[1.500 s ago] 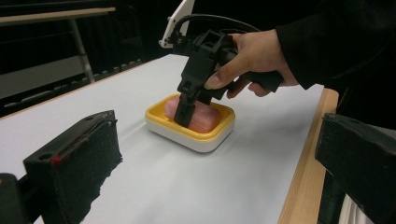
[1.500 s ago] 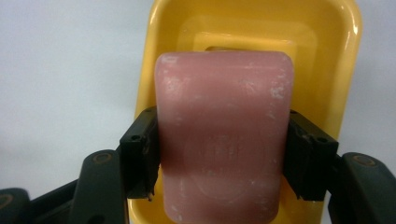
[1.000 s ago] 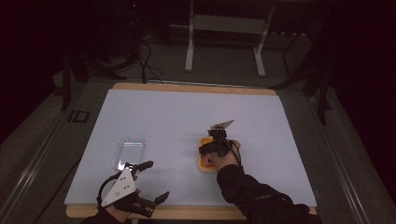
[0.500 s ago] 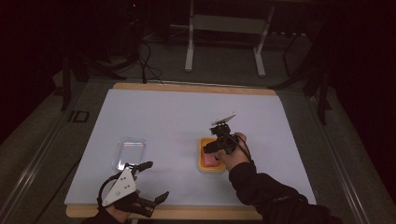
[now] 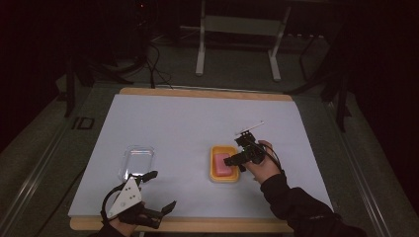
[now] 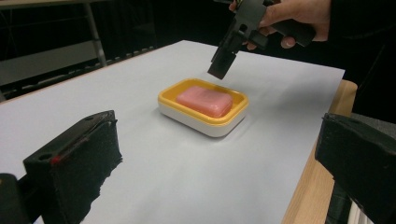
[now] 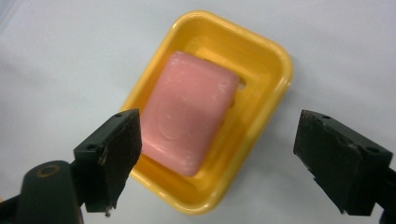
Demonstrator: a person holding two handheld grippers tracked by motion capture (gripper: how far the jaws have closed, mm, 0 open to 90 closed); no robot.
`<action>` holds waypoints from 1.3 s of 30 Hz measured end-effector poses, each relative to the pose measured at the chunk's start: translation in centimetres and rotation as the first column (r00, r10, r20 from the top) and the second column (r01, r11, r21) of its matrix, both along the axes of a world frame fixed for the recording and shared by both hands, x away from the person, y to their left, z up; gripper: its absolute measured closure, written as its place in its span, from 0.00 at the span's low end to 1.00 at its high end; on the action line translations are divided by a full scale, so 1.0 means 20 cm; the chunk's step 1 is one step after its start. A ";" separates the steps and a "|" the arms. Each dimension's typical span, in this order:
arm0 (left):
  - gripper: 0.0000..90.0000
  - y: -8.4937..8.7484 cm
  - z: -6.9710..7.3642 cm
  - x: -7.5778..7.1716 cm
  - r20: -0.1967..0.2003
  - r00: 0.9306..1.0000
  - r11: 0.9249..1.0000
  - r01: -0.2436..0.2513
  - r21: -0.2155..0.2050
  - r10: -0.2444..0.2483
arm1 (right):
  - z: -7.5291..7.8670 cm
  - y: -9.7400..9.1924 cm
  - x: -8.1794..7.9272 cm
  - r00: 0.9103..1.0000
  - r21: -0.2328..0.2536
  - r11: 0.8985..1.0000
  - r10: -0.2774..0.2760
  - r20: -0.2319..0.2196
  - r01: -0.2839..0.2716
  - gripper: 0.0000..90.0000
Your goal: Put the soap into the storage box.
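Right gripper view: I'm hovering my right gripper point(image 7: 212, 161), jaws just opened wide and empty, above the soap point(image 7: 187, 112) lying in its dish point(image 7: 266, 107); next, fetching the lid point(image 5: 137, 159) with the open, empty left gripper point(image 5: 157, 192).

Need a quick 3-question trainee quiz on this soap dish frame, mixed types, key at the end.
1. True or false: the pink soap bar lies inside the yellow soap dish.
2. Which describes the right gripper? A) shut on the soap bar B) open above the dish, touching nothing C) resting flat on the table
3. Fill in: the clear plastic lid lies on the white table sheet near the ____ gripper.

Key: 1 true. 2 B; its jaws have just been opening, with nothing between them. 3 left.
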State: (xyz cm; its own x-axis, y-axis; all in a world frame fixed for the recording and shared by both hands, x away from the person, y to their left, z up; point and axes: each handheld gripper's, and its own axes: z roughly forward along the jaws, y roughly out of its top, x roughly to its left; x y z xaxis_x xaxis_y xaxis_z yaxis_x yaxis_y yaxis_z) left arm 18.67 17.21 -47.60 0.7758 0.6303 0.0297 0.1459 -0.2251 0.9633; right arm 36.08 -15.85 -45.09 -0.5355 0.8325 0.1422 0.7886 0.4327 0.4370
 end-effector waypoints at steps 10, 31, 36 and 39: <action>0.00 0.01 -0.01 -0.03 -0.002 1.000 0.999 -0.031 0.019 0.031 | 0.06 -0.12 -0.02 0.993 0.008 0.999 0.042 0.109 -0.043 0.17; 0.00 0.06 -0.01 -0.06 -0.012 0.996 0.995 -0.093 0.028 0.093 | -0.01 -0.41 -0.20 0.977 0.001 1.000 -0.019 0.214 0.019 0.16; 0.00 0.06 -0.02 -0.06 -0.016 0.995 0.995 -0.096 0.031 0.097 | -0.01 -0.47 -0.24 0.969 0.012 0.999 -0.048 0.242 0.046 0.16; 0.00 0.06 -0.02 -0.05 -0.017 0.995 0.995 -0.098 0.030 0.099 | -0.01 -0.52 -0.26 0.967 0.036 0.997 -0.070 0.245 0.064 0.17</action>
State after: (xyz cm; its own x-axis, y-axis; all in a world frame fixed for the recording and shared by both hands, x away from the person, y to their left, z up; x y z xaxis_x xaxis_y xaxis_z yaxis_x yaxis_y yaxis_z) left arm 17.59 18.36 -47.95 0.7106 0.7027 0.0358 0.1862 -0.2369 0.9535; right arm 30.78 -26.27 -45.35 -0.5000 0.8653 0.0361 0.6822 0.3678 0.6320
